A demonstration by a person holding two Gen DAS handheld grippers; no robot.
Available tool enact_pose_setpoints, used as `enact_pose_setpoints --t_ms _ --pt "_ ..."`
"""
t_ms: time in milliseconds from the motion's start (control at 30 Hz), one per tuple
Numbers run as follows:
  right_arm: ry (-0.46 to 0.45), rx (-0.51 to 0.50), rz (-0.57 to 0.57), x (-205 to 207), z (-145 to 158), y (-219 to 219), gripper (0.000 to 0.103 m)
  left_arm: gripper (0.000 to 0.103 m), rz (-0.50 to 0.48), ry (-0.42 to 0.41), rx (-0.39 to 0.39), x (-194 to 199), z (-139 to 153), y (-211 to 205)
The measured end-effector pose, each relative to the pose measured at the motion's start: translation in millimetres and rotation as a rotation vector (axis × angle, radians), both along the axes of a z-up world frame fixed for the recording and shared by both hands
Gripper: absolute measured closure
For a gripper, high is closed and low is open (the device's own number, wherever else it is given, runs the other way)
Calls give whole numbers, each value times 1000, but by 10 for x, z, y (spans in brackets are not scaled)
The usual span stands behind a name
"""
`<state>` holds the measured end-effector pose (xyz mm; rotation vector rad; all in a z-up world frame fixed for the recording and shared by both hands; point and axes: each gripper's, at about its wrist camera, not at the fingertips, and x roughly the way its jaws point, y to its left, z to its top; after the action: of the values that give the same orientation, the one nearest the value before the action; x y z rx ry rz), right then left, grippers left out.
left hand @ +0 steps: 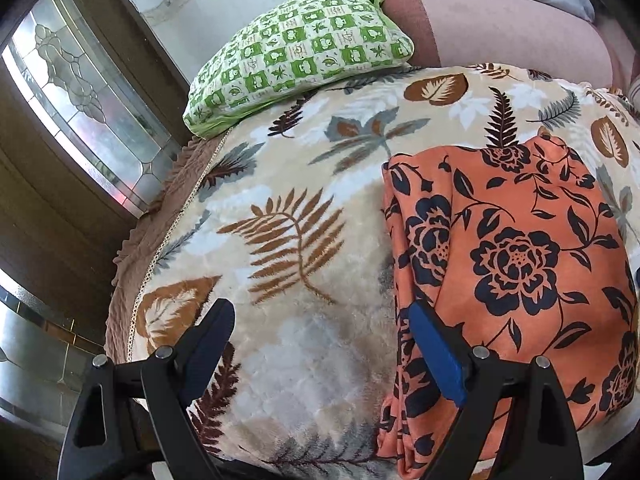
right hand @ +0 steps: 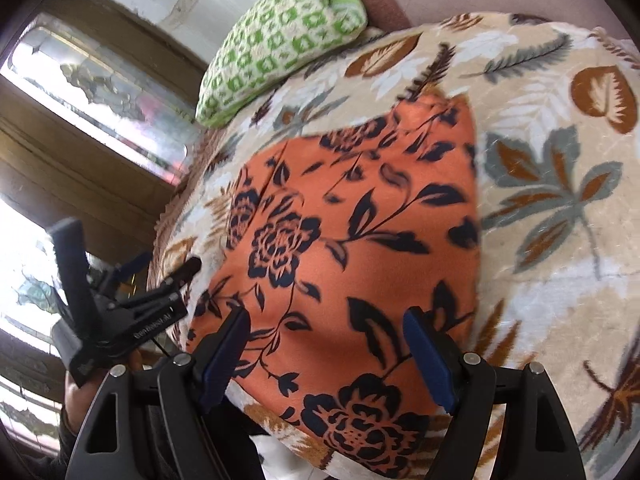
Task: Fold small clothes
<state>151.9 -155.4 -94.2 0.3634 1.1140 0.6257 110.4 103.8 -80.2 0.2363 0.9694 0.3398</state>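
Note:
An orange cloth with a black flower print [left hand: 508, 256] lies folded flat on the leaf-patterned blanket [left hand: 280, 208]. It also shows in the right wrist view [right hand: 352, 248]. My left gripper [left hand: 320, 316] is open and empty; its right finger hangs over the cloth's left edge, its left finger over bare blanket. My right gripper [right hand: 326, 320] is open and empty, held above the near part of the cloth. The left gripper [right hand: 168, 268] shows at the left of the right wrist view, beside the cloth's left edge.
A green-and-white checked pillow [left hand: 296, 52] lies at the far end of the bed, next to a pink bolster [left hand: 512, 32]. A wooden window frame with patterned glass [left hand: 80, 92] runs along the left side. The blanket's left edge [left hand: 160, 240] drops off toward it.

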Motion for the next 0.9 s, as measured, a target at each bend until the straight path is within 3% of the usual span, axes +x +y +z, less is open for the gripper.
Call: enact_pose_setpoints --t_ms 133,300,533,633,700,767,833,900 --pt "-11 29 -89 57 54 -269 21 13 -1 -2 -7 12 3 -7" --pt "52 42 -149 143 -67 -455 21 13 -11 1 -45 37 -5 -11" --pt "160 121 -161 314 -318 -479 20 13 -101 46 -330 191 -100 23" --pt "220 159 -172 444 -445 -451 18 13 -185 77 -520 329 -158 38" --pt "246 200 -158 524 -509 -395 17 13 -160 120 -669 459 -292 114" --pt "269 188 -160 570 -568 -350 15 12 -171 155 -765 537 -426 140" --pt "302 191 -134 618 -667 -254 14 13 -181 169 -732 573 -539 99" --pt "344 224 -121 640 -796 -167 13 29 -206 169 -665 560 -603 29"
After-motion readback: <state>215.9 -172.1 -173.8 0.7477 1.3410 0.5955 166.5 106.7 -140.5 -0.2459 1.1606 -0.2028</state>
